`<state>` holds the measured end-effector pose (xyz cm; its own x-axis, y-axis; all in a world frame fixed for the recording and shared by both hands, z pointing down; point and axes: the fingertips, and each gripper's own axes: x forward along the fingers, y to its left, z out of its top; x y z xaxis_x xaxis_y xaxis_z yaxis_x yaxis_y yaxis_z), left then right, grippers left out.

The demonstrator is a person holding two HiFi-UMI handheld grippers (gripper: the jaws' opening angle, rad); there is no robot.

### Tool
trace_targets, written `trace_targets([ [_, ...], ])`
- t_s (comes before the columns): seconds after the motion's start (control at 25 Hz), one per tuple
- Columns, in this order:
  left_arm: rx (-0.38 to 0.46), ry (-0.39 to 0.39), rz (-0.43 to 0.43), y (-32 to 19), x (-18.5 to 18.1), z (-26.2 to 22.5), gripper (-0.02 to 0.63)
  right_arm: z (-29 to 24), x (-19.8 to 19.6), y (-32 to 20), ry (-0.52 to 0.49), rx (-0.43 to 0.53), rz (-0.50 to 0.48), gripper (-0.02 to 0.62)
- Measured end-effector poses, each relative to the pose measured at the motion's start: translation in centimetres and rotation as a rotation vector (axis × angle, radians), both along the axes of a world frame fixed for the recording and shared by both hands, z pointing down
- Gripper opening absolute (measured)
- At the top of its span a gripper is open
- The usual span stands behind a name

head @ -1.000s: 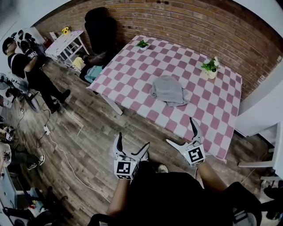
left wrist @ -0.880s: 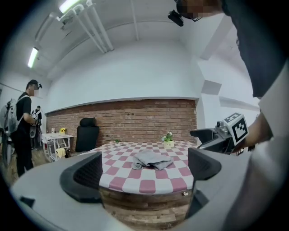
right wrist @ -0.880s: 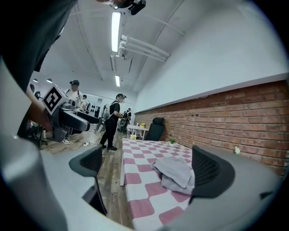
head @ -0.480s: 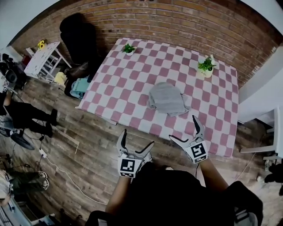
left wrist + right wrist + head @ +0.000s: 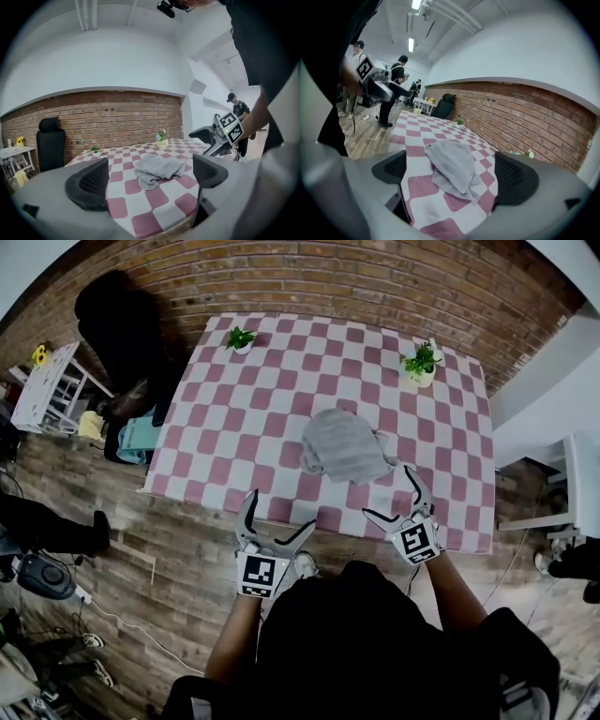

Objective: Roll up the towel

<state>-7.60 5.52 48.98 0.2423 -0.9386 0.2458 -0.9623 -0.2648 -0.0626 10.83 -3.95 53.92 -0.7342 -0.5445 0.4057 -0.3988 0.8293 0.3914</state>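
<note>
"What's around the towel?"

"The crumpled grey towel (image 5: 342, 446) lies right of centre on the pink-and-white checked table (image 5: 234, 418). A small green potted plant (image 5: 241, 337) stands far left and a white-potted plant (image 5: 421, 363) far right."

"Your grippers?"

"My left gripper (image 5: 279, 512) hovers off the near edge and my right gripper (image 5: 386, 491) near the towel, both with jaws wide apart and empty."

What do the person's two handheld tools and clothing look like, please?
The left tool and right tool match. Each has a pale grey body, two curved jaws lined with black ribbed pads, and a cube bearing black-and-white square markers. The person wears a black short-sleeved top.
</note>
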Motion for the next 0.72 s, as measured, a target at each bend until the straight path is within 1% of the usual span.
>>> trace_targets([
  [0.08, -0.008, -0.001, 0.019, -0.8, -0.4, 0.3, 0.554, 1.4, 0.5, -0.8, 0.127, 0.068, -0.035, 0.586],
  [0.2, -0.034, -0.004, 0.04, -1.7, -0.6, 1.1, 0.547, 3.6, 0.8, -1.9, 0.314, 0.172, -0.125, 0.577],
  [0.24, -0.044, -0.007, 0.044, -2.1, -0.6, 1.4, 0.546, 4.2, 0.9, -2.4, 0.364, 0.202, -0.153, 0.559],
  [0.32, -0.059, -0.011, 0.045, -2.7, -0.5, 1.7, 0.541, 5.4, 1.2, -3.3, 0.446, 0.25, -0.204, 0.477],
  [0.4, -0.069, -0.006, 0.033, -3.3, -0.4, 1.8, 0.54, 6.7, 1.4, -4.1, 0.513, 0.275, -0.256, 0.452],
  [0.52, -0.081, -0.004, 0.018, -4.3, 0.0, 1.9, 0.534, 9.0, 1.7, -4.9, 0.596, 0.284, -0.328, 0.358],
  [0.56, -0.083, -0.004, 0.016, -4.6, 0.2, 1.9, 0.534, 9.8, 1.8, -5.2, 0.619, 0.283, -0.346, 0.351],
  [0.6, -0.085, -0.003, 0.014, -5.0, 0.4, 1.9, 0.532, 10.4, 1.9, -5.6, 0.637, 0.282, -0.358, 0.341],
  [0.72, -0.092, -0.003, 0.008, -5.8, 0.6, 1.9, 0.529, 11.7, 2.0, -6.6, 0.667, 0.266, -0.375, 0.272],
])
